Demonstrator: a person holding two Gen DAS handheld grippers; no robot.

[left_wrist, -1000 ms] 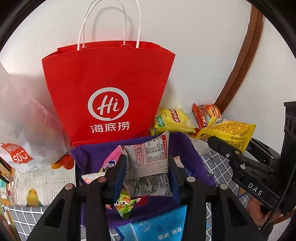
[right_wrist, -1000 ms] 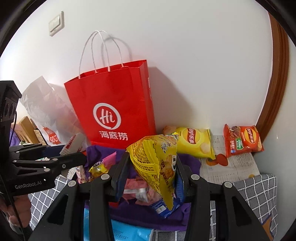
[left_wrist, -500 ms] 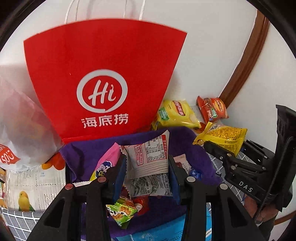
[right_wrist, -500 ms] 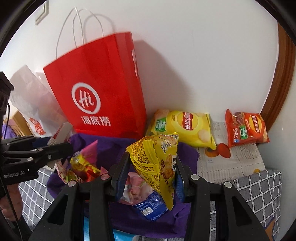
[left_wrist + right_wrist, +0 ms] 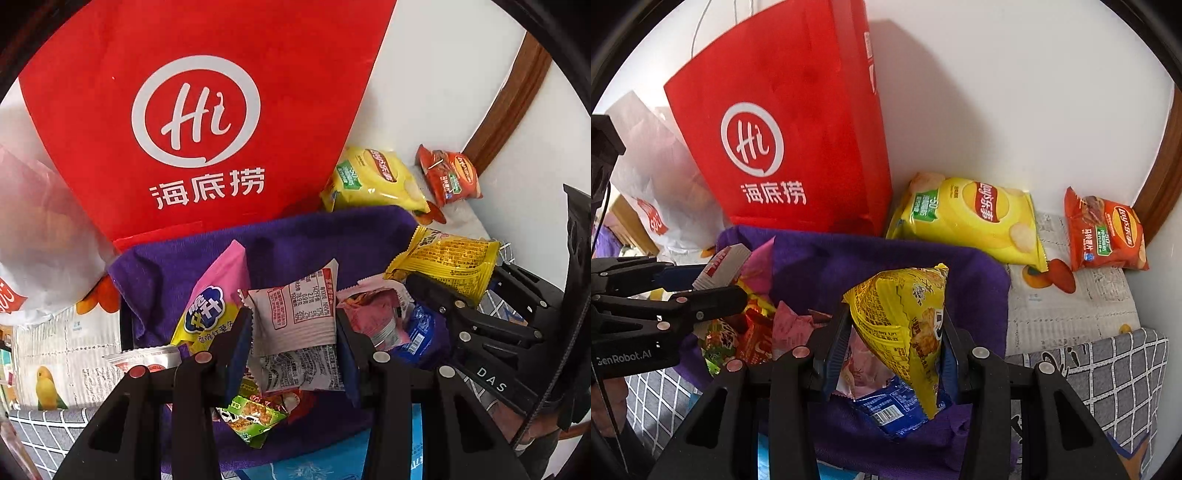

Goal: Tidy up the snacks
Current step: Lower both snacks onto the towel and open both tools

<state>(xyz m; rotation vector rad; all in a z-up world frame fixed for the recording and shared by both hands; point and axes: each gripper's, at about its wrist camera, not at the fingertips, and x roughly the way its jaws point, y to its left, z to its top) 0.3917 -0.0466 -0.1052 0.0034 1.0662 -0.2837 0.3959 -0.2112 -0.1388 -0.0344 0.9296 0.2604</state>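
Over the purple cloth (image 5: 295, 236), each gripper clamps a packet.

My two views are bright and mostly sharp. The red bag (image 5: 798, 122) throws a soft shadow on the wall (image 5: 1015, 92). The fisheye bends the edges, and the corners are black.

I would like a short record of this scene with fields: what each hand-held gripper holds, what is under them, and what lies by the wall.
left hand-held gripper: shut on white snack packet
right hand-held gripper: shut on yellow snack packet
below both: purple fabric bin with mixed snacks
behind bin: red paper bag
by wall: yellow Lay's bag, red Lay's bag
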